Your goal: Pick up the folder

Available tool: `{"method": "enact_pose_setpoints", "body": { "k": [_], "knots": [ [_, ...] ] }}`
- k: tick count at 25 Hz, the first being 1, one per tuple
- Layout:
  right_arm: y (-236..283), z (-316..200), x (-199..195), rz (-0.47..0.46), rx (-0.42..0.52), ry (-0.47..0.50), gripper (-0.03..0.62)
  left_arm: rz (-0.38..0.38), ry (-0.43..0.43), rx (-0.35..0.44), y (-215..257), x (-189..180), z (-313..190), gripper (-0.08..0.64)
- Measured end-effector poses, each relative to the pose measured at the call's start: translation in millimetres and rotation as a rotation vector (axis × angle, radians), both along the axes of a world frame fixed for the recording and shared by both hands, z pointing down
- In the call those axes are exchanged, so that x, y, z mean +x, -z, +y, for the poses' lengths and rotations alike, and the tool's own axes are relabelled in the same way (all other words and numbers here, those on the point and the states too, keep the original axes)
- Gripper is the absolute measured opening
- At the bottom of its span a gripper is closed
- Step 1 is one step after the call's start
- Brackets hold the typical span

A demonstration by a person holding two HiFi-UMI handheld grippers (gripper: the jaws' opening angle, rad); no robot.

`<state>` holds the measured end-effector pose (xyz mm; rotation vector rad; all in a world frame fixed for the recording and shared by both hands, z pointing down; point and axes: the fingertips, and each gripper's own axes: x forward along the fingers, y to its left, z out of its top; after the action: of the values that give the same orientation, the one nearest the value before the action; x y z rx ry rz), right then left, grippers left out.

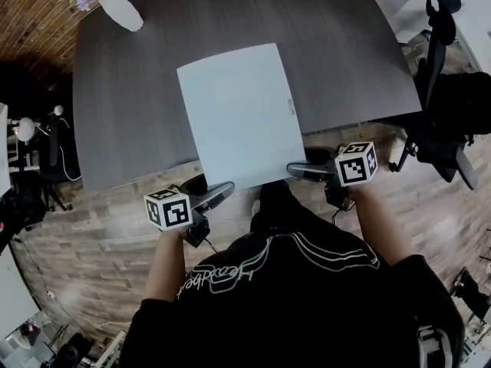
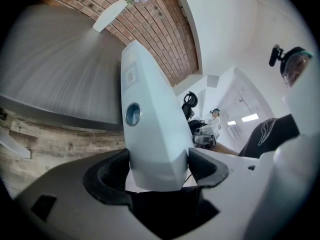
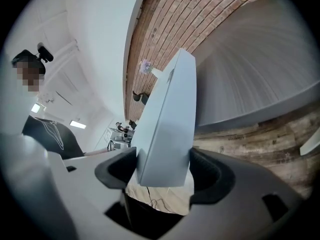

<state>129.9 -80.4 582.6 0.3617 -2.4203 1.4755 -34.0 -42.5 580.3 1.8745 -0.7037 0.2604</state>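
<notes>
A pale blue folder lies over the dark grey table, and its near edge juts past the table's front edge above the floor. My left gripper is shut on the near left corner, my right gripper on the near right corner. In the left gripper view the folder fills the gap of the left gripper, with a round button showing on its spine. In the right gripper view the folder is pinched by the right gripper. Whether the far end rests on the table is unclear.
A white vase with lilac flowers stands at the table's far left corner. A black office chair is at the right of the table. The person stands on wood-plank floor at the table's front edge. A brick wall lies beyond.
</notes>
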Motion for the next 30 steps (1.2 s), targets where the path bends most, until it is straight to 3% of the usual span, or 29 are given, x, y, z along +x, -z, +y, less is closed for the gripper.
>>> {"method": "enact_pose_setpoints", "body": {
  "k": [7,30],
  "knots": [
    [26,1,-6,-0.026,0.06,-0.017,0.288,0.003,0.021,0.03,24,-5,5,0.365],
    [209,66,-48,-0.096,0.505,-0.023,0.288,-0.038,0.027,0.408,191,-46,70,0.365]
  ]
}}
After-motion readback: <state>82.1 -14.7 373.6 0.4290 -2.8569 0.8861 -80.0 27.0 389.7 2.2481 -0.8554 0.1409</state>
